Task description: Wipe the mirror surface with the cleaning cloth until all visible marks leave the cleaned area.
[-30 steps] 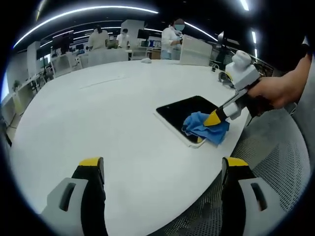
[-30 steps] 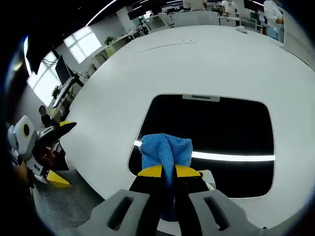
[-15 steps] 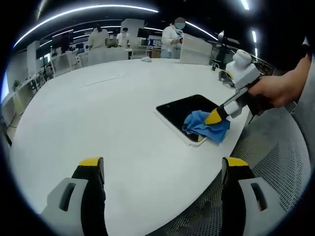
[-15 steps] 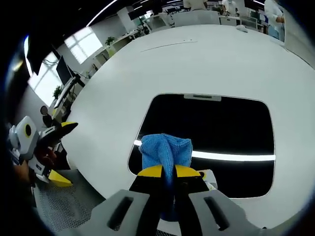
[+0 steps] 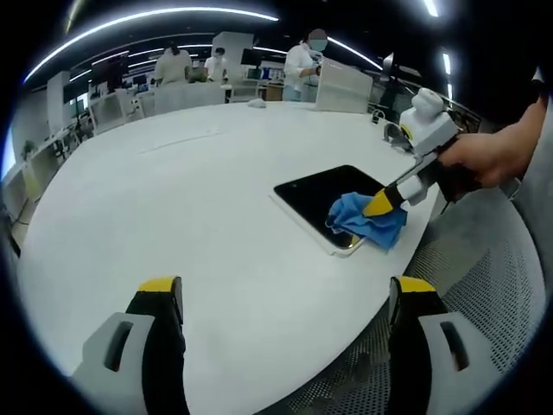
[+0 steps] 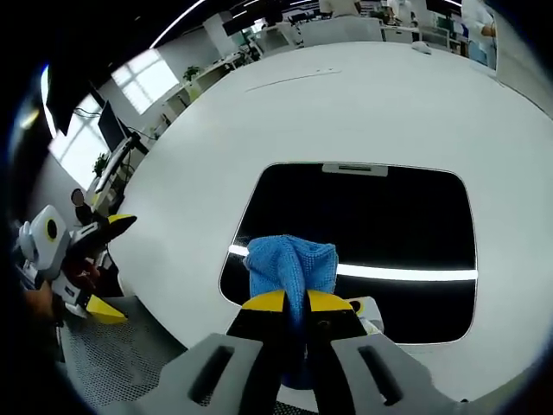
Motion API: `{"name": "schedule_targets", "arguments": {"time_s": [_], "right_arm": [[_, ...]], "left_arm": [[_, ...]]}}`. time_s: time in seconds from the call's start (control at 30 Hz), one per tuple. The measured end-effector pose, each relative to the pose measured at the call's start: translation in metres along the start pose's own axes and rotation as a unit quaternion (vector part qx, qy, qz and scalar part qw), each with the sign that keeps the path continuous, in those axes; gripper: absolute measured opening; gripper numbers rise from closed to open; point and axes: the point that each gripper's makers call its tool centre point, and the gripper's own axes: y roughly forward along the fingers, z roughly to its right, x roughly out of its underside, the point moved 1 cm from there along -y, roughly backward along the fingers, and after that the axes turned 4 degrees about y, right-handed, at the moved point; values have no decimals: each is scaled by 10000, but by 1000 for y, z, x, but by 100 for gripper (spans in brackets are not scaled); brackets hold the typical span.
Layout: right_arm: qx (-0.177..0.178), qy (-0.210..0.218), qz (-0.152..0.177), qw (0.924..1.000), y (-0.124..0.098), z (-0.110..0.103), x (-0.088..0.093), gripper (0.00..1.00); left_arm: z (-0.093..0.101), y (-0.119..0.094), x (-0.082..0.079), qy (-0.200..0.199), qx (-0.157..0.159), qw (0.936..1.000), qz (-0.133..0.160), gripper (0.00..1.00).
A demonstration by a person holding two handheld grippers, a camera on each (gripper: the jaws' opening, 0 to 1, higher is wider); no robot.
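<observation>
Change: we slid the cloth (image 6: 290,264) slightly along the mirror (image 6: 380,220); wiping continues.
Right hand-held gripper (image 6: 295,302): pinching cloth.
Left hand-held gripper (image 5: 285,298): spread, idle.

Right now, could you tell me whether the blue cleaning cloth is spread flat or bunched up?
Bunched up. The cleaning cloth rises in folds, pinched between the right gripper jaws, and rests on the mirror near its corner.

We see bright, even overhead light from long ceiling strips (image 5: 155,19), bowed by fisheye distortion. One strip reflects as a white glare band across the dark mirror (image 6: 406,274). The white table (image 5: 173,199) shows only soft shadows. Focus is sharp centrally, softer toward the edges.
</observation>
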Motion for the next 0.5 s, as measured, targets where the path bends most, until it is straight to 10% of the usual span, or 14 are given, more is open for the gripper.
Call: {"name": "schedule_targets", "arguments": {"time_s": [0.5], "right_arm": [[35, 221, 93, 9997, -11, 18, 5, 2]], "left_arm": [[-3, 3, 7, 54, 80, 9999, -38, 99]]}}
